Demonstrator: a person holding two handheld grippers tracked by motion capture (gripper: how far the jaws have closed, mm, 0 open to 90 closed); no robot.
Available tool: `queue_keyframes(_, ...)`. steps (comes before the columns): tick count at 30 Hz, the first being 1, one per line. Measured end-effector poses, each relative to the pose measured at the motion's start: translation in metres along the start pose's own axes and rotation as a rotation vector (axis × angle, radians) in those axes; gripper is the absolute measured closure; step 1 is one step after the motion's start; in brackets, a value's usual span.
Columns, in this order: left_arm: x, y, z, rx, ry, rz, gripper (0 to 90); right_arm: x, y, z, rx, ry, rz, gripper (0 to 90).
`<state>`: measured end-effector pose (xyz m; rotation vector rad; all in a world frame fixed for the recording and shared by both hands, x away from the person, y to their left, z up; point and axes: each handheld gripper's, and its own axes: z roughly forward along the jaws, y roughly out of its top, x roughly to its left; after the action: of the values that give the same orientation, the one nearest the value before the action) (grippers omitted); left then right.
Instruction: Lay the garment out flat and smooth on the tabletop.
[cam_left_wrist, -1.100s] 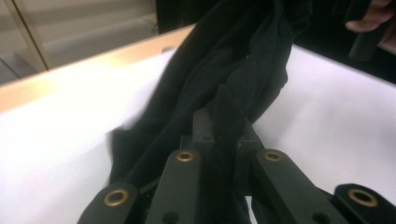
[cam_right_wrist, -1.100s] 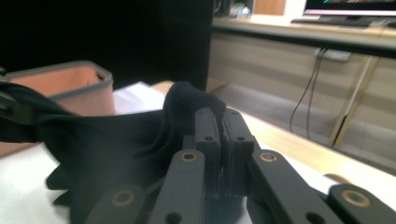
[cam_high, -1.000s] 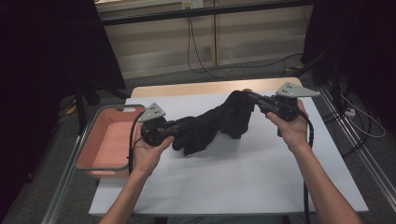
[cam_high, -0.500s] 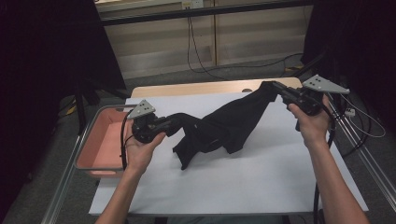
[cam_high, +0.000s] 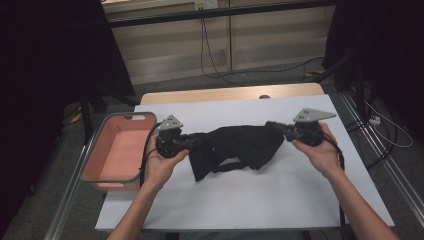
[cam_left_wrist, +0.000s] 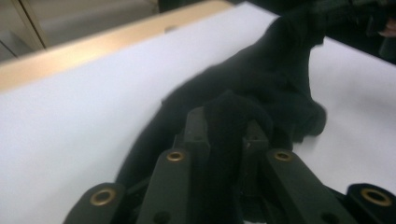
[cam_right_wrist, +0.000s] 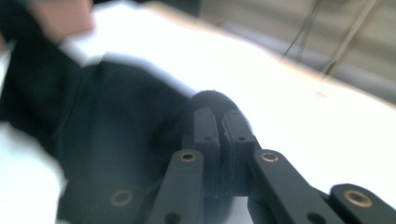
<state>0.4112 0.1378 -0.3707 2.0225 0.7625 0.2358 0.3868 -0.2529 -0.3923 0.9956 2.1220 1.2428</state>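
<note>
A black garment (cam_high: 240, 145) lies stretched across the white table cover (cam_high: 240, 200), held at both ends. My left gripper (cam_high: 197, 141) grips its left end. In the left gripper view a bunched fold (cam_left_wrist: 226, 112) fills the gap between the jaws of that gripper (cam_left_wrist: 225, 126). These jaws have just been opening a little, with the cloth still pinched between them. My right gripper (cam_high: 272, 125) holds the right end. In the right gripper view its jaws (cam_right_wrist: 217, 116) stand nearly together on an edge of the garment (cam_right_wrist: 107, 116).
A pink tray (cam_high: 120, 150) stands off the table's left edge, beside my left hand. A strip of bare wooden tabletop (cam_high: 230, 94) shows behind the white cover. Cables (cam_high: 210, 55) run over the floor beyond the table.
Both hands have moved apart and come down. The garment, bunched and lifted before, now hangs stretched low over the table between the two grippers.
</note>
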Motion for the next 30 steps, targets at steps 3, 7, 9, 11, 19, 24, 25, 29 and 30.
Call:
queue_keyframes(3,-0.003,-0.011,0.012,0.068,0.005,0.014,71.2,0.015,-0.016,0.012,0.058,0.056,-0.017,83.4)
queue_keyframes(7,-0.010,-0.014,0.014,0.096,0.024,0.098,59.6,0.028,-0.014,0.019,0.076,0.076,-0.034,67.5)
queue_keyframes(9,-0.012,-0.010,0.008,0.068,0.033,0.099,51.3,0.028,-0.007,0.019,0.052,0.073,-0.036,60.7)
queue_keyframes(11,-0.013,-0.006,0.001,0.036,0.039,0.074,42.1,0.025,0.000,0.019,0.017,0.064,-0.011,49.9)
queue_keyframes(19,-0.027,-0.008,0.014,0.055,0.019,0.077,37.1,0.015,0.023,0.052,0.012,0.061,0.014,35.7)
queue_keyframes(24,-0.041,-0.010,0.033,0.088,-0.022,0.106,46.3,0.015,0.026,0.084,0.053,0.056,0.009,33.6)
queue_keyframes(25,-0.042,-0.011,0.037,0.098,-0.023,0.107,46.5,0.015,0.025,0.089,0.065,0.063,0.012,33.0)
queue_keyframes(29,-0.037,-0.013,0.054,0.137,-0.020,0.109,44.3,0.014,0.017,0.108,0.152,0.110,0.024,31.6)
queue_keyframes(30,-0.036,-0.015,0.058,0.141,-0.013,0.105,42.8,0.015,0.013,0.110,0.176,0.095,0.013,27.9)
